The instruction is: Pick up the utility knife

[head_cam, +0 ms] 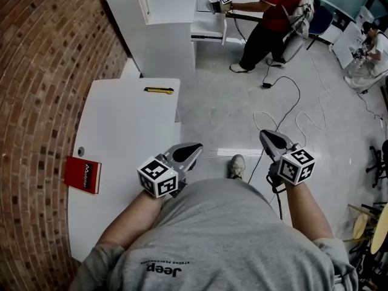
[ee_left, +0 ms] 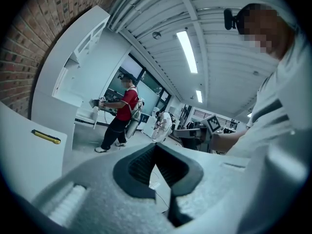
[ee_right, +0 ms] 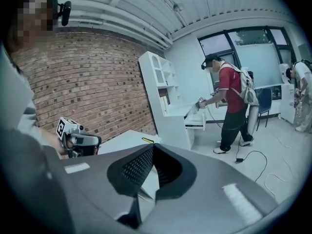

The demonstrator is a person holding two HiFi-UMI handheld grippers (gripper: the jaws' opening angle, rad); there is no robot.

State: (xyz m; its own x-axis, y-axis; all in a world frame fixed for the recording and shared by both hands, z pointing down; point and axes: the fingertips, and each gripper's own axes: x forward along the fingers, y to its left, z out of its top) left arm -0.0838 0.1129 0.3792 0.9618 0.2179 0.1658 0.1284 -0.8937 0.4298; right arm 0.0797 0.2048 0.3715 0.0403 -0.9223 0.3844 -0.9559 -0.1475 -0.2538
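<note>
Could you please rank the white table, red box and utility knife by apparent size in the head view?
Largest: white table.
Then: red box.
Smallest: utility knife, though it lies farther from the camera.

Utility knife (head_cam: 159,90) too small for detail; table (head_cam: 121,138) partly under sleeve (head_cam: 100,265).

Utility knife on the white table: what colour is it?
The utility knife is mostly yellow with a dark end, clearest in the head view.

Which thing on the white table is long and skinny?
The yellow and black utility knife at the far end of the white table. The other thing, the red box beside the brick wall, is a wide flat rectangle.
</note>
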